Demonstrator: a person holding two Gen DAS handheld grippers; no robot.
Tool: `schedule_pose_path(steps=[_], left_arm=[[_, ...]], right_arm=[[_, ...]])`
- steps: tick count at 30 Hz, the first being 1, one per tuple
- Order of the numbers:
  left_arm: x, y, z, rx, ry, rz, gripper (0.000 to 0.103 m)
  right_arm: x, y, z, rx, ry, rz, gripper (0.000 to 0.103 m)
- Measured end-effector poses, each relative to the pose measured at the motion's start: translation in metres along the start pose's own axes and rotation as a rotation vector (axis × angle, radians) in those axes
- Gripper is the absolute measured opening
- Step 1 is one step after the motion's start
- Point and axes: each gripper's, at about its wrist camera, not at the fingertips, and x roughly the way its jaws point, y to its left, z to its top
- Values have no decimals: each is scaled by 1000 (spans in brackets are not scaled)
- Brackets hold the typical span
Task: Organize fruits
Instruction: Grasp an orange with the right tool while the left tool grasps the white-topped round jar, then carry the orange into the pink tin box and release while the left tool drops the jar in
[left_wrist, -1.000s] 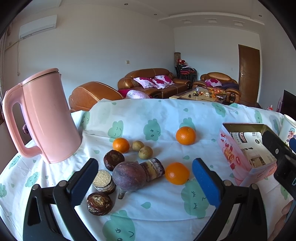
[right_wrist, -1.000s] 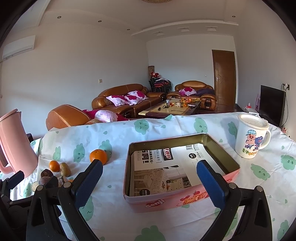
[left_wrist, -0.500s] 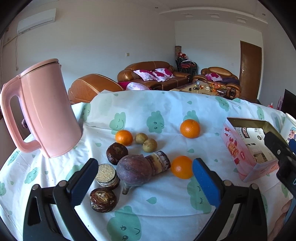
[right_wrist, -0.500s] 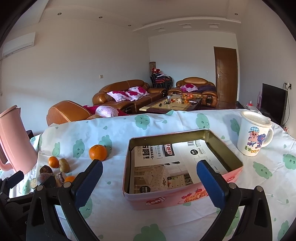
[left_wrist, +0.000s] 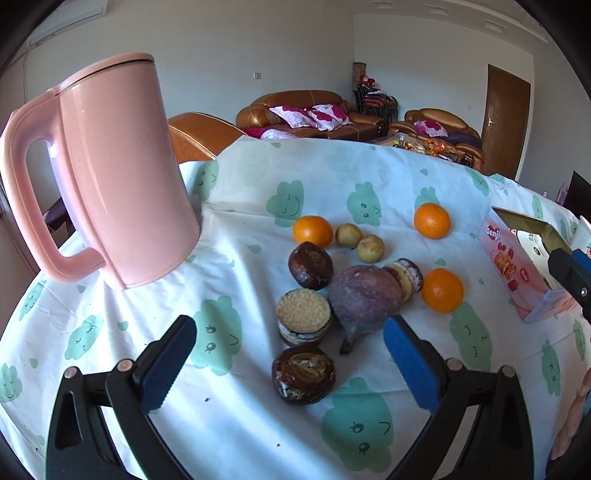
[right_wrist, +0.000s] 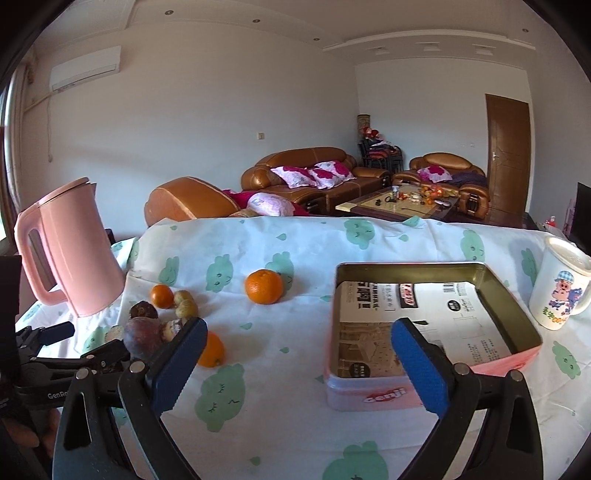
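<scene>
Behind the table a living room with brown sofas filled the background, and a white cloth (left_wrist: 236, 258) printed with green clouds covered the tabletop. On it the fruit lay loose: three oranges, one at twelve o'clock of the pile (left_wrist: 312, 230), one far back at one o'clock (left_wrist: 431, 220), one at three o'clock (left_wrist: 441, 290); two small yellowish fruits (left_wrist: 360, 242); a big purple fruit (left_wrist: 364, 293) in the middle; and several dark round pieces (left_wrist: 310, 265), possibly cakes rather than fruit. A pink kettle (left_wrist: 122, 177) stood at ten o'clock. The open tin (right_wrist: 436, 325), lined with printed paper, sat well apart to the right and held no fruit, so sorting looked not yet begun; everything was left to move. A cartoon mug (right_wrist: 559, 282) stood just beside the tin. The left gripper (left_wrist: 290, 363) hung wide open and empty over the nearest dark piece. The right gripper (right_wrist: 295, 363) was empty, its jaws wide but just closing slightly, nothing between them
</scene>
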Motion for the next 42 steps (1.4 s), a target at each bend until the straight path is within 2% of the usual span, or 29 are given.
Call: schedule_pose_path(steps=[4, 7, 10, 14, 16, 17, 22, 24, 26, 28, 29, 30, 37, 42], left_arm=[[2, 5, 5, 0, 38, -40, 103], [6, 8, 9, 19, 57, -17, 103], [18, 27, 16, -6, 78, 22, 103], [26, 37, 17, -28, 84, 41, 98], [31, 42, 19, -37, 89, 42, 95], [33, 44, 19, -46, 92, 32, 95], [41, 41, 24, -60, 104, -4, 93], [42, 40, 27, -62, 91, -22, 88], [43, 37, 28, -55, 86, -49, 78], [46, 35, 29, -42, 101, -79, 57], [48, 34, 29, -37, 114, -98, 51], [50, 34, 29, -36, 119, -117, 37], [37, 55, 27, -147, 45, -117, 37], [20, 63, 27, -199, -62, -121, 37]], right_arm=[[25, 33, 2, -127, 100, 65, 72], [49, 56, -2, -206, 206, 122, 67], [72, 67, -6, -244, 281, 110, 67], [95, 67, -10, -217, 377, 128, 66], [104, 69, -11, -204, 409, 143, 57], [108, 70, -12, -205, 422, 148, 56], [111, 75, -11, -205, 421, 176, 41], [109, 78, -11, -216, 418, 177, 38], [108, 77, -11, -213, 416, 172, 38], [104, 74, -11, -189, 414, 175, 38], [102, 72, -11, -174, 413, 182, 38], [101, 69, -11, -157, 410, 192, 38], [78, 54, -11, -89, 347, 207, 38], [54, 36, -3, -38, 263, 236, 38]])
